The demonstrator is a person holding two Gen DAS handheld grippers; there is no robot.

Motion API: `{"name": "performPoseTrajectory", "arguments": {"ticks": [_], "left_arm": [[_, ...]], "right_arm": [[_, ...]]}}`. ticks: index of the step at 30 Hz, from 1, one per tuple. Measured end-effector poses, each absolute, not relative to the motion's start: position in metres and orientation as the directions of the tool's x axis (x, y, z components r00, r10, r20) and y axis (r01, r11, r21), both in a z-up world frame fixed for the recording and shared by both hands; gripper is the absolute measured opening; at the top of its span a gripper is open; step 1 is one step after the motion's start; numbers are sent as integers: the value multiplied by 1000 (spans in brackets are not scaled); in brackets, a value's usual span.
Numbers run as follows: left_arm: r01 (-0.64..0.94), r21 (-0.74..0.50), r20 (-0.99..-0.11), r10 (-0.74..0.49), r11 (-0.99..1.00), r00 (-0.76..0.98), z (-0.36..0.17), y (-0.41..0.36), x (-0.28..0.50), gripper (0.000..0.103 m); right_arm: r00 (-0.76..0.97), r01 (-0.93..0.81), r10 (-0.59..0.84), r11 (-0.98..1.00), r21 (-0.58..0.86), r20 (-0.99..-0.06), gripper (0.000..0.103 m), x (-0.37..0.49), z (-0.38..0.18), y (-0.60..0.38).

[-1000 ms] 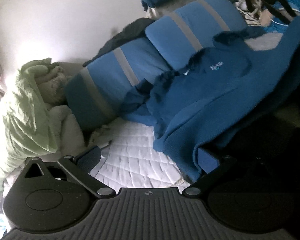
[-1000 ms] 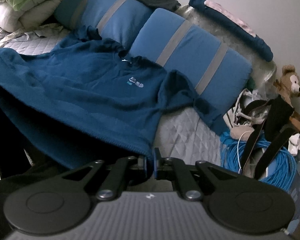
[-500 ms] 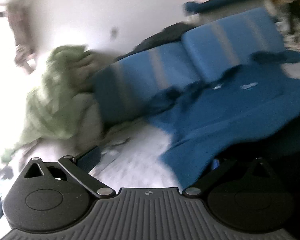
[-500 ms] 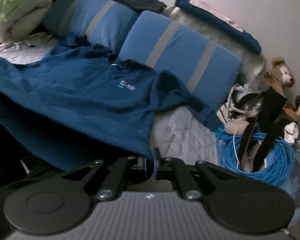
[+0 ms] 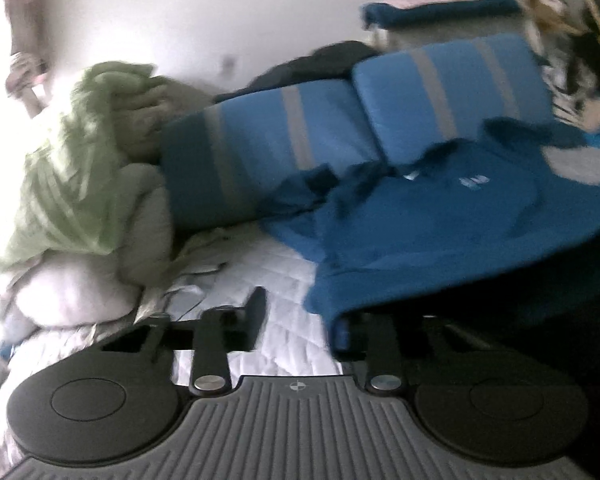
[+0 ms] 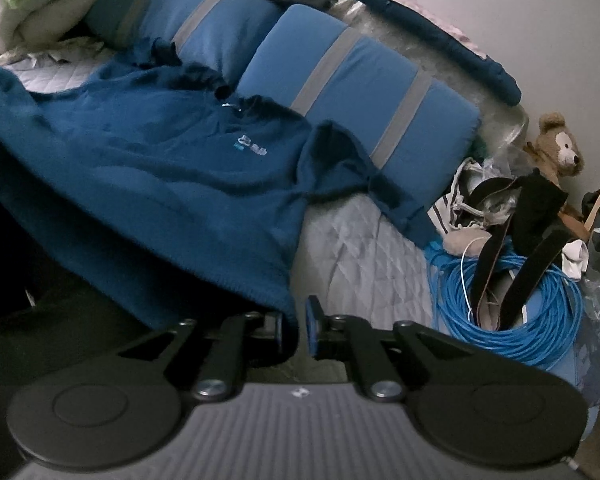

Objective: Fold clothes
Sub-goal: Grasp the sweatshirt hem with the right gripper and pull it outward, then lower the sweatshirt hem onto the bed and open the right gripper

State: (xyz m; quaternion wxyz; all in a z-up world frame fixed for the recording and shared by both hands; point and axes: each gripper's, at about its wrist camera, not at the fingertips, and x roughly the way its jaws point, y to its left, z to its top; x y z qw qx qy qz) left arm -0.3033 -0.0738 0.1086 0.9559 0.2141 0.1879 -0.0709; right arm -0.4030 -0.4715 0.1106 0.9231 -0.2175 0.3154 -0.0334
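Across the quilted grey bed (image 6: 352,248), my left fingers (image 5: 260,312) are closing and my right fingers (image 6: 311,320) opening, each at a hem corner of the dark blue knit sweater (image 6: 148,160).

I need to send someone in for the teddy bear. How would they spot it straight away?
Start at the two blue striped pillows at the head of the bed, then look right, to the clutter by the wall. The teddy bear sits against that wall, above the coil of blue cable. It is the only brown, furry thing there, with a pale muzzle.
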Motion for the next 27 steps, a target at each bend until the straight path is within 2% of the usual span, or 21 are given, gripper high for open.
{"name": "performPoseTrajectory", "arguments": {"ticks": [2, 5, 14, 20, 27], "left_arm": [[242, 384, -397, -77, 891, 915, 114, -72, -302, 13], [257, 392, -387, -96, 883, 917, 125, -69, -302, 10], [252, 408, -341, -110, 878, 934, 163, -65, -320, 6], [243, 369, -335, -116, 897, 935, 181, -59, -333, 5], [247, 302, -403, -111, 921, 908, 183, -56, -344, 5]], "right_arm": [[805, -74, -195, 904, -421, -561, 19, -405, 113, -474], [821, -64, -187, 908, -413, -539, 15, -408, 125, -478], [869, -39, -167, 916, -400, -466, 14, -426, 182, -487], [889, -34, -168, 904, -427, -426, 11, -449, 208, -480], [881, -33, -177, 903, -429, -440, 9, -470, 225, -478]]}}
